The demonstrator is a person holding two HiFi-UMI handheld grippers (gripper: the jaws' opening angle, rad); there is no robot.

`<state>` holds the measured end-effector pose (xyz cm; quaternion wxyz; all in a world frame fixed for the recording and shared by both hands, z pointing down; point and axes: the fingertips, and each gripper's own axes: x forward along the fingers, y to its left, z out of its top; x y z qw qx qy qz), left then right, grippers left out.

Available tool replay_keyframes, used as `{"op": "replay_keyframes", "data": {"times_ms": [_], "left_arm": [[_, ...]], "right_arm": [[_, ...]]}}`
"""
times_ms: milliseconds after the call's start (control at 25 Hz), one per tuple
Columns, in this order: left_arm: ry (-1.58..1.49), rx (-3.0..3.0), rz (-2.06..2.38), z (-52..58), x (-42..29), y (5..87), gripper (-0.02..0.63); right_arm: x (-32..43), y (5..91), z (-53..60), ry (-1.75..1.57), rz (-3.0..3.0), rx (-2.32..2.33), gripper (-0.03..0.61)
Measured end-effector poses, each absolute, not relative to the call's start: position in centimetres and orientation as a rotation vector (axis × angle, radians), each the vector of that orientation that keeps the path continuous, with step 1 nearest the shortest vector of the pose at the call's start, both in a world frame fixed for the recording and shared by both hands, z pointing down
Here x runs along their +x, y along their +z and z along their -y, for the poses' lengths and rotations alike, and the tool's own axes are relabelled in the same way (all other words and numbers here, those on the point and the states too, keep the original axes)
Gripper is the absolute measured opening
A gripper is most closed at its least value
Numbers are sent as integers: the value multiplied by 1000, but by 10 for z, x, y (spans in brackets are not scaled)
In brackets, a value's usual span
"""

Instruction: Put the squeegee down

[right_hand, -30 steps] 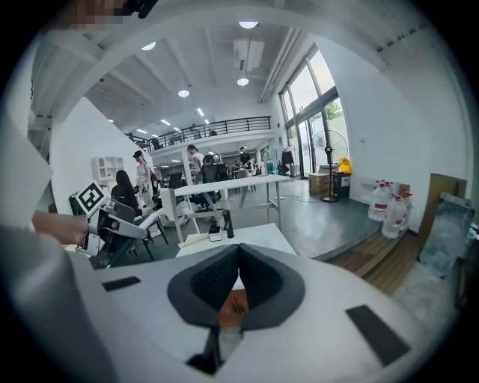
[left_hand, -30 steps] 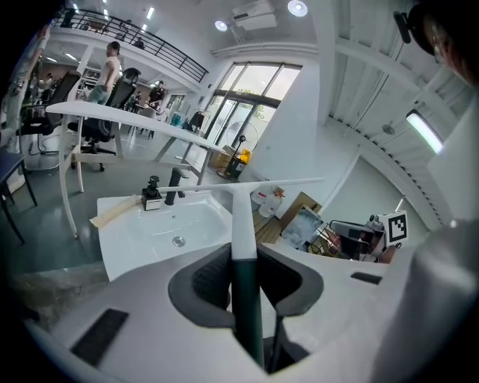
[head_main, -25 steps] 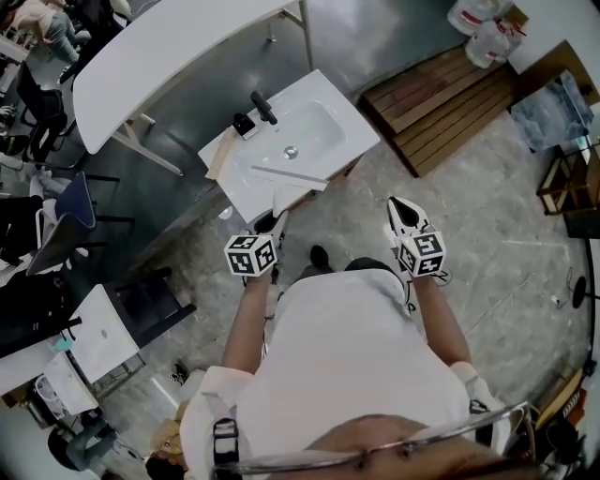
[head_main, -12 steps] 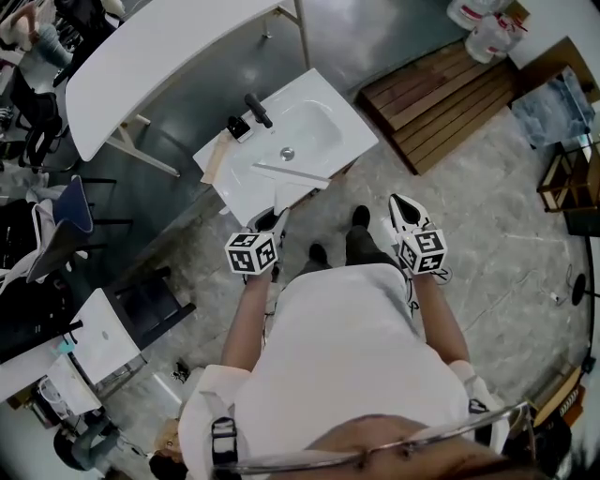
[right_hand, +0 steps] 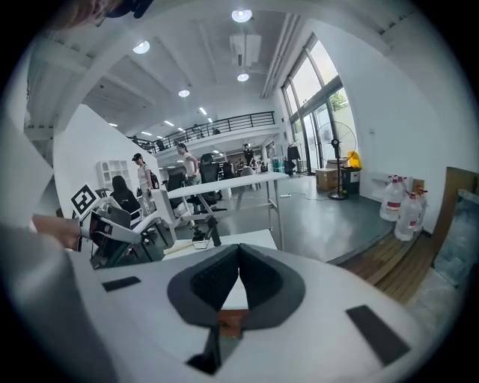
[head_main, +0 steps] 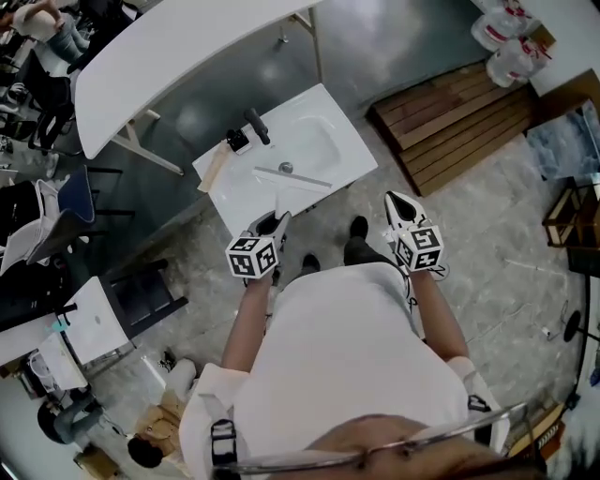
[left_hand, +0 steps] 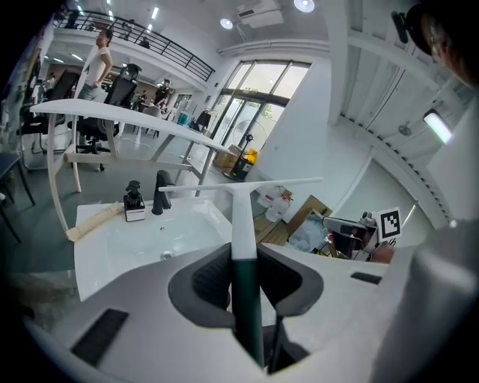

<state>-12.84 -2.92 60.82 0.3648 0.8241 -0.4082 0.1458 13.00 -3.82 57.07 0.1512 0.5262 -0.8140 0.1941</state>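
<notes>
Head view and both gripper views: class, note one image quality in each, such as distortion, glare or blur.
Head view: wide-angle bowing toward the rim, soft even light on the sink. Left gripper view: squeegee sharp, ceiling lamp blown out white. Right gripper view: black vignette ring, windows bright.

My left tool (left_hand: 244, 260): light grey body, dark grey pads. Squeegee (left_hand: 243, 221): white blade and neck, dark green handle. Sink (left_hand: 123, 241): white. Faucet (left_hand: 160, 194): black. Marker cube (head_main: 251, 256): black-and-white squares.

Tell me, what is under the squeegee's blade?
The white sink, with its drain just beside the blade. The squeegee, held in the left gripper, hides a thin strip of basin.
</notes>
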Motion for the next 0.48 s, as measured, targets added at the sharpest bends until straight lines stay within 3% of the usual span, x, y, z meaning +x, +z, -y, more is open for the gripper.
{"op": "replay_keyframes", "data": {"times_ms": [480], "left_arm": [[322,2019,1210,76,-68,608,87]], "right_arm": [[173,578,120,558,2455,1284,6]]}}
